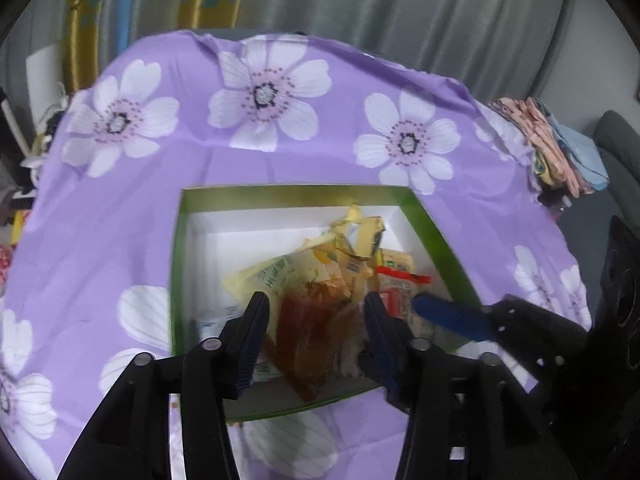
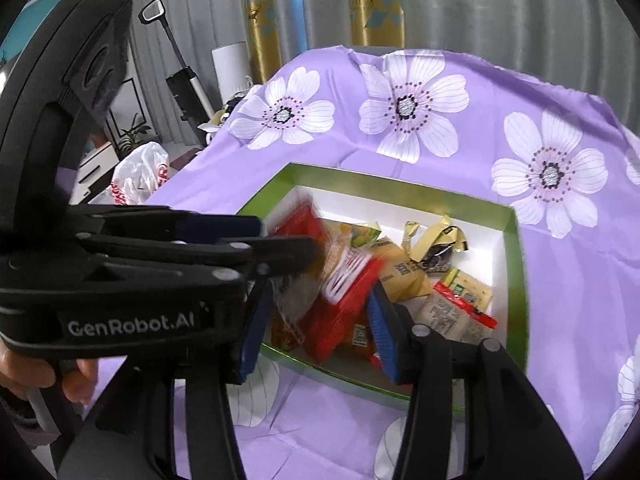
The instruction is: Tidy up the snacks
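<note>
A green-rimmed box (image 1: pixel 176 260) with a white inside sits on the purple cloth and holds several snack packets. My left gripper (image 1: pixel 318 332) hangs over its near side, jaws apart, with a blurred brown-red packet (image 1: pixel 316 336) loose between the fingers. Yellow packets (image 1: pixel 280 276) lie behind it. In the right wrist view the box (image 2: pixel 516 280) shows again. My right gripper (image 2: pixel 318 320) is open above a blurred red packet (image 2: pixel 340 320), with tan and gold packets (image 2: pixel 400 268) to its right. The left gripper (image 2: pixel 256 236) reaches in from the left; the right gripper's blue finger (image 1: pixel 452 316) enters from the right.
The purple flowered cloth (image 1: pixel 260 160) covers the whole table. Folded fabrics (image 1: pixel 560 148) are stacked off its right edge. Beyond the left edge stand a white plastic bag (image 2: pixel 140 176) and an upright vacuum (image 2: pixel 188 88). A hand (image 2: pixel 24 372) holds the left gripper. Grey curtains hang behind.
</note>
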